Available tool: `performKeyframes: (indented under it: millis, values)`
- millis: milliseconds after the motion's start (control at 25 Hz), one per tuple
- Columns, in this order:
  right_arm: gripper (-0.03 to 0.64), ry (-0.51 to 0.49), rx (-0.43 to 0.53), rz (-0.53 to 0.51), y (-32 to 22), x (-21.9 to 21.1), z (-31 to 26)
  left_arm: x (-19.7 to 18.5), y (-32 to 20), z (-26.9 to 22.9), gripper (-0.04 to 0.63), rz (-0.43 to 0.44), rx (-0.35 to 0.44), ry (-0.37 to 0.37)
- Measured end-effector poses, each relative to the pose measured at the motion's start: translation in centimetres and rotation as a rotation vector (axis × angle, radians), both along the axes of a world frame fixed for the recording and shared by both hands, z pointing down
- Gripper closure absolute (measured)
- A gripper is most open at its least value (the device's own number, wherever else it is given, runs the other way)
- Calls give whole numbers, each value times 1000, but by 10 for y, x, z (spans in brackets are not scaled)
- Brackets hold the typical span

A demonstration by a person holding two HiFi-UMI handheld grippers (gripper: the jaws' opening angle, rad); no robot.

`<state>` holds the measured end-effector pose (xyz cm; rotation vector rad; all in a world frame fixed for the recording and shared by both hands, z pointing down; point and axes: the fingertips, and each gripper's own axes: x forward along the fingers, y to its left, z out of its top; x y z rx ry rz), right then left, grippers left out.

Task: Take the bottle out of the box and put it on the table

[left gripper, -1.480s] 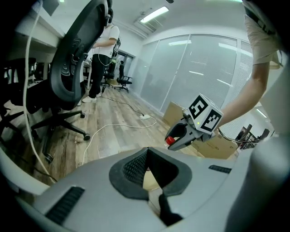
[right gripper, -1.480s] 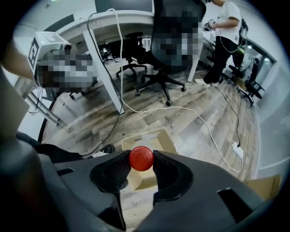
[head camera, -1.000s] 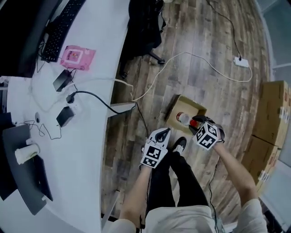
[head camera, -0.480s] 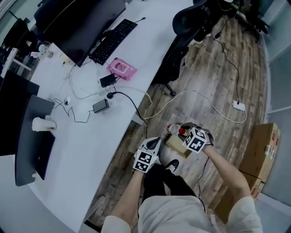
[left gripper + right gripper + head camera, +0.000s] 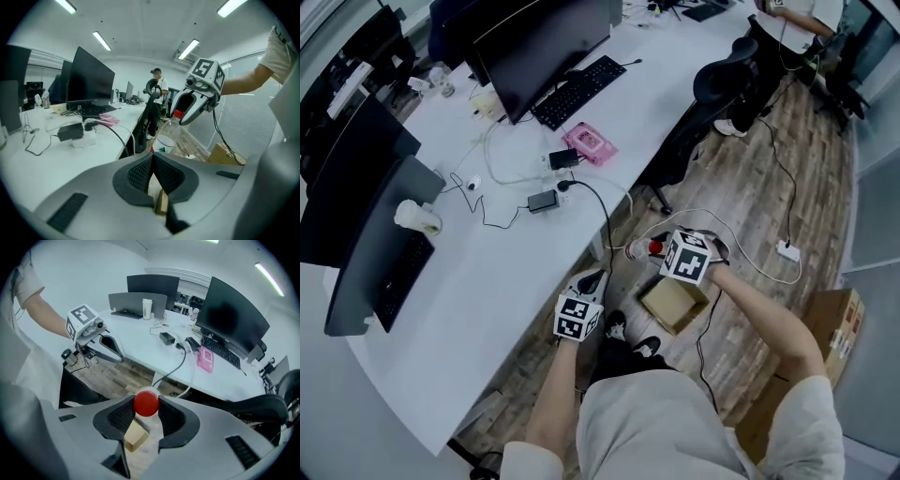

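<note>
Right gripper view shows the right gripper [image 5: 146, 409] clamped on the red-capped neck of the bottle [image 5: 168, 137], held in the air above the open box [image 5: 673, 305] on the floor, beside the white table [image 5: 487, 281]; left gripper [image 5: 152, 161] jaws together, empty.

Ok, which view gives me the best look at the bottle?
The left gripper view: the bottle shows side-on, red cap and clear body, hanging from the right tongs. The right gripper view shows only the red cap from above. The head view shows it small, partly behind the right tongs.
</note>
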<state>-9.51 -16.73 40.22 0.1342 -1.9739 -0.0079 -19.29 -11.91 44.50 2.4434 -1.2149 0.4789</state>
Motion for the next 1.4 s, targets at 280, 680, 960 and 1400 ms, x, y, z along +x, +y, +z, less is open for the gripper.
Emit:
performKeyframes:
  millis: [280,680,960,1400]
  values:
    - [436,-23,-9,-119,-4,-72,-72,-67,-1,-43,581,-129,41,21]
    - [436,-38,26,-304,-4,-208,-93,-167,14,-49,581,-339,68,68]
    - [436,-23,5,-427,14,-299,-77,-238,43,-28,581,-482,55,80]
    - [436,66,-20,-706,64,-392,-64,-339,94,-29,581,-723,73,80]
